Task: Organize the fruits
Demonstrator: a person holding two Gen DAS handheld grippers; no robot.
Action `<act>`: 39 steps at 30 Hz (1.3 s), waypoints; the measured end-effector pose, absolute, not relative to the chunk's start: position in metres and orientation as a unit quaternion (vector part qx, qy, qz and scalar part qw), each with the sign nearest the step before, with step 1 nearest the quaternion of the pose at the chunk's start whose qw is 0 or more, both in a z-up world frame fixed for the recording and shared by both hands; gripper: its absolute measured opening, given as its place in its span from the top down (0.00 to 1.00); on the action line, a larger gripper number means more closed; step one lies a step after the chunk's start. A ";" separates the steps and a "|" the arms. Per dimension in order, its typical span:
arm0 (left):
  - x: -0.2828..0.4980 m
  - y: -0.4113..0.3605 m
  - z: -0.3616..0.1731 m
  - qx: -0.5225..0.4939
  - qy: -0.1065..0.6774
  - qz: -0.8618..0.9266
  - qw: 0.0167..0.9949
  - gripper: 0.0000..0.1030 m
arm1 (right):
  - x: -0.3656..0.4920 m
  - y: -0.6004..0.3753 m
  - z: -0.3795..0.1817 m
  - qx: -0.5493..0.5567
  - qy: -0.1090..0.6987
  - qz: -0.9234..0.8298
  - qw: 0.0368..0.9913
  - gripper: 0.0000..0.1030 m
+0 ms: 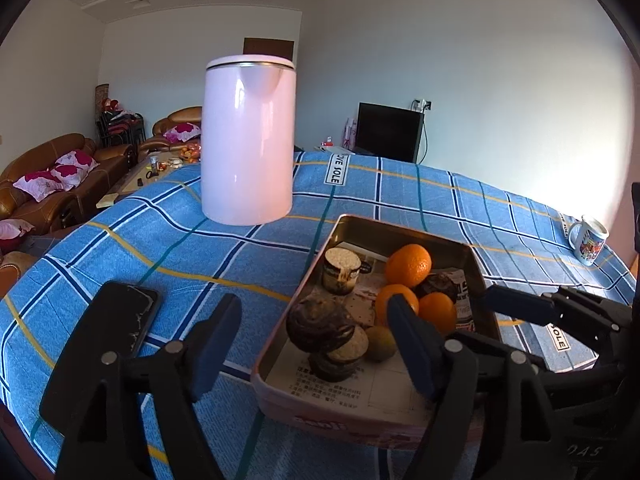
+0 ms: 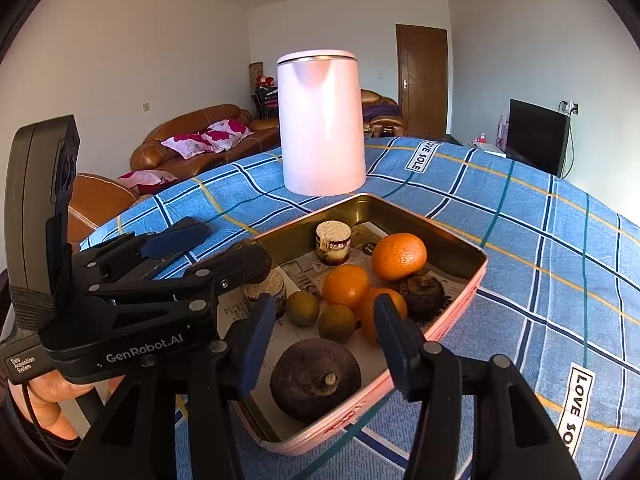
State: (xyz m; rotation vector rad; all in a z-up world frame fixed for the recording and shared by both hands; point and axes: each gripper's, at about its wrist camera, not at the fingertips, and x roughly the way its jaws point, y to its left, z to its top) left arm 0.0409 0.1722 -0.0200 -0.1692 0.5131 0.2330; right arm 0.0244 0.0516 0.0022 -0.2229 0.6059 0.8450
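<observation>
Both the left gripper and right gripper hover wide open, empty, over the pink-rimmed metal tray, whose firm, light round oranges want a gentle grip across the middle.

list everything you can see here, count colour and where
oranges: three, orange, right side of the tin
small green fruits: two, olive, tin centre
dark round fruits: several, dark brown, some cut, around the tin
tin: one, pink, paper-lined, on the tablecloth
kettle: one, pale pink, behind the tin
phone: one, black, left of the tin
mug: one, white, printed, far right
tablecloth: one, blue plaid
left gripper: open, empty
right gripper: open, empty
</observation>
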 end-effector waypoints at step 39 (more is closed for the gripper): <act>0.016 0.102 0.014 -0.036 0.193 0.090 0.976 0.00 | -0.020 -0.073 0.048 -0.029 0.205 0.300 0.931 0.26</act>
